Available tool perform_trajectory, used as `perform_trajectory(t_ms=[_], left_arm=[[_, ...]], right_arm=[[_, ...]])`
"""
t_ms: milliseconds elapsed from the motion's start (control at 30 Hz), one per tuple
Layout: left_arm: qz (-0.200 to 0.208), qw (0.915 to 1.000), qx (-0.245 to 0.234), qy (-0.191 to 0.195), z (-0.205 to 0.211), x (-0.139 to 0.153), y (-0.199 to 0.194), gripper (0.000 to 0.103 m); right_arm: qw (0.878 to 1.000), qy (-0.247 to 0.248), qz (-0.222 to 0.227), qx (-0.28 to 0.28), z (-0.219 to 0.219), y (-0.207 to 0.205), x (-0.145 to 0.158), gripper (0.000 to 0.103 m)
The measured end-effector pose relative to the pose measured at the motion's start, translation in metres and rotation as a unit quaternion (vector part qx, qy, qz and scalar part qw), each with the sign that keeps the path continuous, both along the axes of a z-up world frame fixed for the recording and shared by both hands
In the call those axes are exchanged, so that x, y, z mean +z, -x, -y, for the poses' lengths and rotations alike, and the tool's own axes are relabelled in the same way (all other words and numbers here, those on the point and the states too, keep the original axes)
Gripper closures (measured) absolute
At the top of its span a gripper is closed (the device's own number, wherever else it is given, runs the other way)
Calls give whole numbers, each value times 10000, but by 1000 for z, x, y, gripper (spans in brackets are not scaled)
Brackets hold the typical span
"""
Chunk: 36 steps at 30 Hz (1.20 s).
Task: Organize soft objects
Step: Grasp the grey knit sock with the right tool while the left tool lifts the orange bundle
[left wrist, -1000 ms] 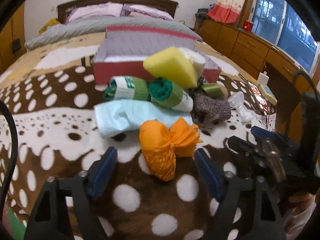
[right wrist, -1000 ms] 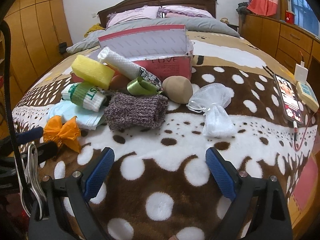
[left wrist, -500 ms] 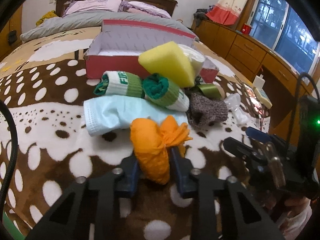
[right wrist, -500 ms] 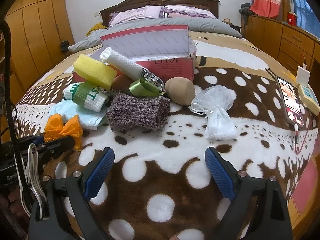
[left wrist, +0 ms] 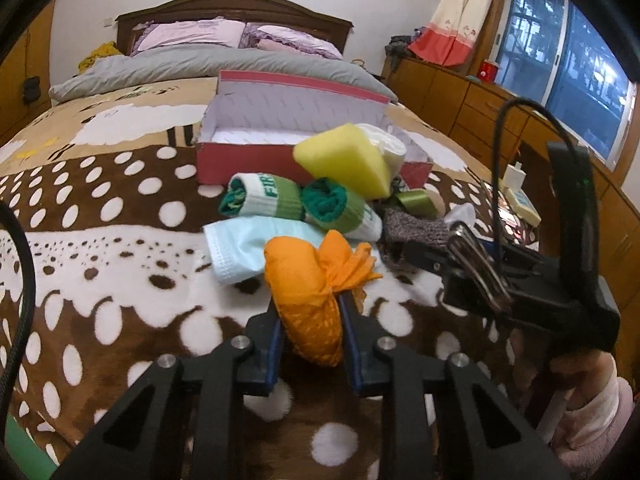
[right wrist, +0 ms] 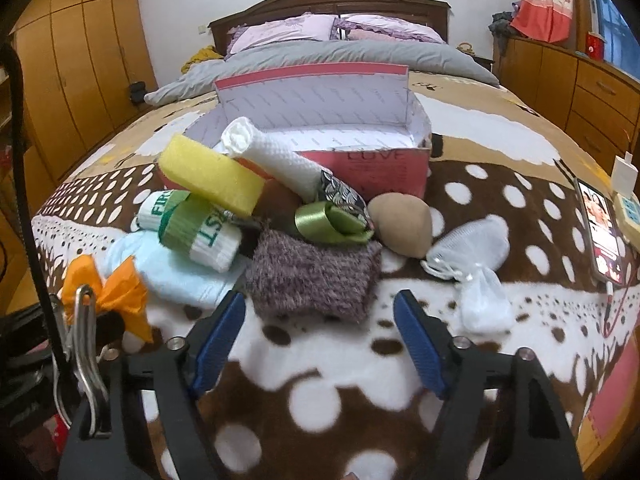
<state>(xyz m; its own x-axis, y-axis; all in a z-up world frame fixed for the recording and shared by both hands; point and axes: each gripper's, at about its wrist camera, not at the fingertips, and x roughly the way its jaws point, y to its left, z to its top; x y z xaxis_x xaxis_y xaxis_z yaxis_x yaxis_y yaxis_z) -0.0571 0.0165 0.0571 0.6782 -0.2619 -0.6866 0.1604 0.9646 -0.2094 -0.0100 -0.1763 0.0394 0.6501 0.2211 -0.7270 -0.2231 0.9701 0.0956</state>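
Note:
My left gripper is shut on an orange cloth bundle, pinched between the blue pads just above the spotted blanket. The same orange bundle shows at the left of the right wrist view. My right gripper has its jaws closing in front of a grey knitted sock, with nothing between the pads. Behind lie a pale blue face mask, green-and-white sock rolls, a yellow sponge, a white towel roll, a green ribbon, a tan ball and a white mesh pouch. An open pink box stands further back.
The brown spotted blanket covers the bed. A phone on a red cable lies near the bed's right edge, beside a charger. Wooden cabinets run along the right wall and a wardrobe stands at the left. Pillows sit by the headboard.
My left gripper went from wide open to shut on the orange bundle and holds it slightly raised. My right gripper moved forward toward the grey sock and its jaws narrowed.

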Motion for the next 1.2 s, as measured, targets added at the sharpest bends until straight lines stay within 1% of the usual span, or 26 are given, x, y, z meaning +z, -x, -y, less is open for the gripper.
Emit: perform_trajectory(t_ms=[67, 133, 267, 333, 433, 600, 800, 1000, 1200], left_arm=[[-25, 10000, 42, 15, -2, 0, -1, 77], [-37, 10000, 84, 9, -5, 0, -1, 77], [-42, 9999, 148, -21, -7, 0, -1, 77], [-54, 9998, 172, -24, -7, 0, -2, 77], [-66, 9998, 189, -30, -8, 1, -2, 77], [-18, 9998, 197, -34, -9, 5, 0, 77], [12, 9998, 183, -35, -8, 10, 2, 77], [30, 9998, 184, -4, -9, 20, 1, 77], [125, 9997, 194, -79, -7, 36, -11, 77]], right_arm=[[10000, 12, -59, -23, -3, -7, -3, 31], [9999, -1, -144, -42, -5, -13, -8, 41], [9997, -6, -226, -61, -4, -16, -16, 55], [9998, -24, -202, -61, 0, -13, -15, 67], [9996, -168, -226, -48, 8, -9, -13, 74], [9997, -205, -153, 49, 15, 4, -5, 78], [9996, -229, -54, 132, 19, 26, 9, 79], [9992, -186, 222, 270, 15, 43, 30, 79], [9983, -230, 373, 380, 10, 40, 45, 79]])
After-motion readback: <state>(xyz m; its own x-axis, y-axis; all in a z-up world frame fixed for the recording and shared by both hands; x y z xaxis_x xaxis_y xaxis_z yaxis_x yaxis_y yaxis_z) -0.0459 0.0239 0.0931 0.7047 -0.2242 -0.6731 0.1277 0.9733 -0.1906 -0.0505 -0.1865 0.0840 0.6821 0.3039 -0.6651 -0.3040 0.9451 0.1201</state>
